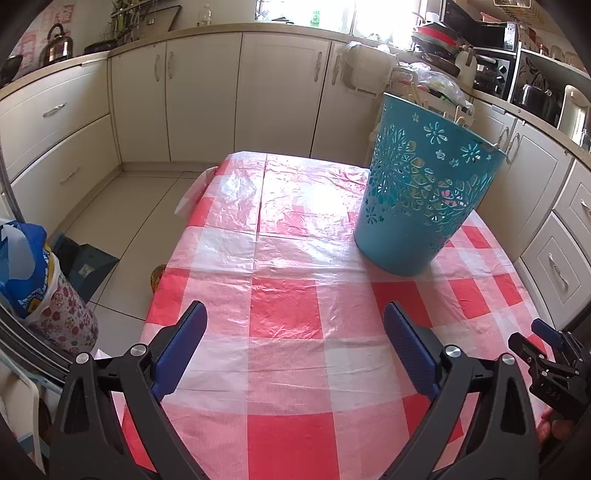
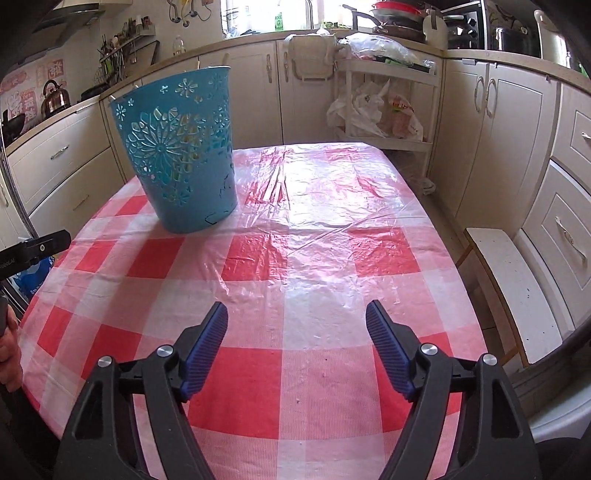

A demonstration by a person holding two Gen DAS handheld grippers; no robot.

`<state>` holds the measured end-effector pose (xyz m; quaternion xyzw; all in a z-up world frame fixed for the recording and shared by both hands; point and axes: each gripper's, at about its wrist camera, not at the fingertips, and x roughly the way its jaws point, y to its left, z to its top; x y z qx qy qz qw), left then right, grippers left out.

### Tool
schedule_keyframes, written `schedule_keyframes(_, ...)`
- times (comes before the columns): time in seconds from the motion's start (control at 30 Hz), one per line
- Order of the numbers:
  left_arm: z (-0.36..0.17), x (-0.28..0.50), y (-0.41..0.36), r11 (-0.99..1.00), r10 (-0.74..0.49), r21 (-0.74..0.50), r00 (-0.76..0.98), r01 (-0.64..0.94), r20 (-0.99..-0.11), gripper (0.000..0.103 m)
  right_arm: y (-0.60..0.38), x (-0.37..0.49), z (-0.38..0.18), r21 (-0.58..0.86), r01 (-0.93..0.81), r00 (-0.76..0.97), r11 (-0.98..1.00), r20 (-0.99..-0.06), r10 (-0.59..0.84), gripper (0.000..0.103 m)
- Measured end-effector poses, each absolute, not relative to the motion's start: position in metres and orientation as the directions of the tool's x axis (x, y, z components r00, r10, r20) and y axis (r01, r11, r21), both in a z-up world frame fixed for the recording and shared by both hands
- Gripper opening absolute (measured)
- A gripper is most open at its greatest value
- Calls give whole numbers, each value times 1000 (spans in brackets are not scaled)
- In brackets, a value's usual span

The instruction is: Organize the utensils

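Only R view: white bench (image 2: 513,291); teal basket (image 2: 181,147) upright, both grippers' jaws apart.

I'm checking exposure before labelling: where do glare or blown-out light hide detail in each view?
Left wrist view: the window is blown out, and glare whitens the far tablecloth. Right wrist view: glare streaks the plastic cover right of the blue basket; its window is overexposed too.

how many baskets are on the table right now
1. The teal cut-out basket stands upright on the checked tablecloth, ahead of both open grippers; it appears left in the right wrist view. Nothing else sits on the cloth.
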<state>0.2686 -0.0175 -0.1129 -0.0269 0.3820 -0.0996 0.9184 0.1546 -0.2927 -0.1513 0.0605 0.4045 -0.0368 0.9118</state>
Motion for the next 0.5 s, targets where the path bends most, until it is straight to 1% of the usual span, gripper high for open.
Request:
schedule_keyframes(0.1,-117,272,-19,979,-202,-124,688,162,-697,93,-292,158,-151,82,112,666,990,-746,-14,78)
schedule_keyframes(0.37,-113,272,-24,976,-213,-128,685,174,-697,93,-292,159,-146,117,109,668,987,-744,15,79)
schedule_keyframes(0.5,-104,267,-29,976,-213,-113,698,188,-684,95,-289,156,-137,122,98,685,988,-728,22,82)
